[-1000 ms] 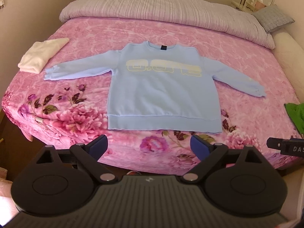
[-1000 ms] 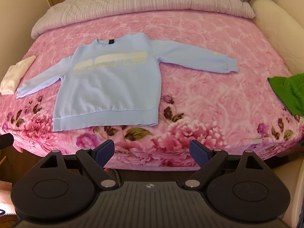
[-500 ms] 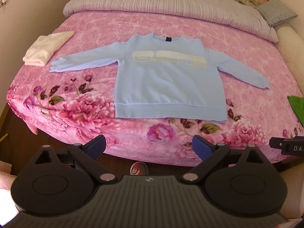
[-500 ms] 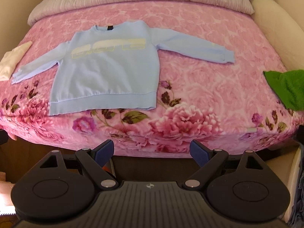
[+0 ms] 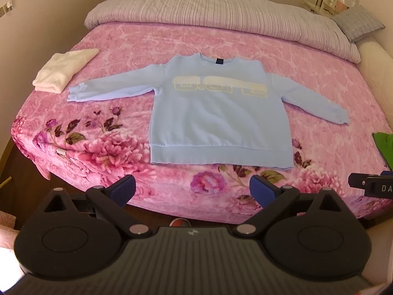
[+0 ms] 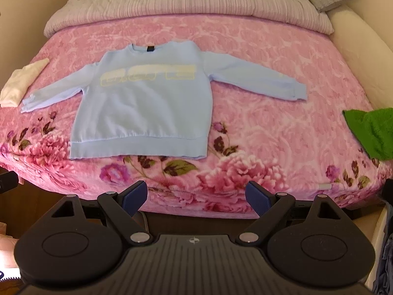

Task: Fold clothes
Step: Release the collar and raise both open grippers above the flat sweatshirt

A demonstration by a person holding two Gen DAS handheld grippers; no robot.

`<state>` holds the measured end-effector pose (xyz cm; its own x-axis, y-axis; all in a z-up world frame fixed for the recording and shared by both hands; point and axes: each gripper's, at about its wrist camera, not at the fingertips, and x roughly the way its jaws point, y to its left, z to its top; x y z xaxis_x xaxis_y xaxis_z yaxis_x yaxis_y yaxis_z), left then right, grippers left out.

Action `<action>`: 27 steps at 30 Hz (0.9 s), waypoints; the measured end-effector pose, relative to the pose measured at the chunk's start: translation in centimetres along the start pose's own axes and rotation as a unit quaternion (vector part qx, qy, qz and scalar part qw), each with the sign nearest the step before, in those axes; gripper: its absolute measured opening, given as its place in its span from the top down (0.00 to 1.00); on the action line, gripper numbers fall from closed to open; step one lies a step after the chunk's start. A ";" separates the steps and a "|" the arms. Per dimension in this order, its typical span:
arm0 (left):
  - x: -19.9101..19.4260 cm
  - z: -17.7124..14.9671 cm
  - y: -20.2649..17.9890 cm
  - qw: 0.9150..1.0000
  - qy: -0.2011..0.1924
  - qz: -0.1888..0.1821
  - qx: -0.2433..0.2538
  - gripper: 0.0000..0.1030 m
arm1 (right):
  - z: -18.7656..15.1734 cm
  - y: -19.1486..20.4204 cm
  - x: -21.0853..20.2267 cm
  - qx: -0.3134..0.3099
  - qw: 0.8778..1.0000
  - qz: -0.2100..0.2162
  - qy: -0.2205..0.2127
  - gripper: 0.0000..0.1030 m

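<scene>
Pink blanket (image 5: 245, 49) with big flowers is spread over a wide bed, and a grey quilt (image 5: 208, 9) is rolled along the far end. A small grey pillow (image 5: 358, 22) is seen in the far right corner.

In the middle of the blanket a light blue sweatshirt (image 5: 221, 118) is laid flat, front side up, close to the near edge of the bed. No folds have been made in it. Its neck is pointed to the far end and its wide hem band is turned to the near edge, so its body runs from far to near. Both sleeves are stretched out to the sides and slanted a little toward the near edge. Big pale yellow and white block letters are printed across the chest; they cannot be read for sure. A small dark tag is seen inside the neck.

A folded cream cloth (image 5: 63, 68) is placed by the tip of the left sleeve, just apart from it. A green cloth (image 6: 371, 132) is laid at the right edge, well apart from the sweatshirt.

The left gripper (image 5: 192, 191) is held wide, with nothing between its blue pads (image 5: 124, 190). The right gripper (image 6: 196, 195) is spread wide too and is empty. Both are held off the near side of the bed, touching nothing.
</scene>
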<state>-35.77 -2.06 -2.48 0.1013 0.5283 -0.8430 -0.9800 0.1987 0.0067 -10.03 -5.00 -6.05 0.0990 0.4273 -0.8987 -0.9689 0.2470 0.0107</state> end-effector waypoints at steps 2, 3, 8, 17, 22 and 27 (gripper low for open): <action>0.0 0.2 -0.1 1.000 -0.002 0.001 -0.004 0.05 | 0.3 -0.1 0.0 -0.001 1.000 0.001 -0.002 0.13; 0.0 0.3 -0.1 1.000 -0.003 0.001 -0.006 0.05 | 0.5 -0.2 0.0 -0.002 1.000 0.002 -0.003 0.13; 0.6 0.7 -0.3 1.000 -0.003 0.002 -0.010 0.05 | 1.3 -0.8 0.6 -0.001 1.000 0.005 -0.004 0.13; 3.8 3.2 -0.8 1.000 0.002 -0.007 -0.013 0.04 | 4.3 -2.1 2.7 0.014 1.000 -0.003 -0.004 0.13; 6.5 5.9 -0.4 1.000 0.007 -0.018 -0.016 0.04 | 7.0 -2.1 4.8 0.018 1.000 -0.011 0.001 0.13; 10.1 10.2 1.7 0.999 0.019 -0.036 -0.030 0.04 | 10.6 -1.6 7.2 0.035 0.999 -0.019 0.012 0.13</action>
<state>-34.72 12.01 -5.51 0.1659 0.4823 -0.8601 -0.9790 0.1851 -0.0851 -5.35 6.90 -7.89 0.1299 0.3951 -0.9094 -0.9463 0.3231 0.0052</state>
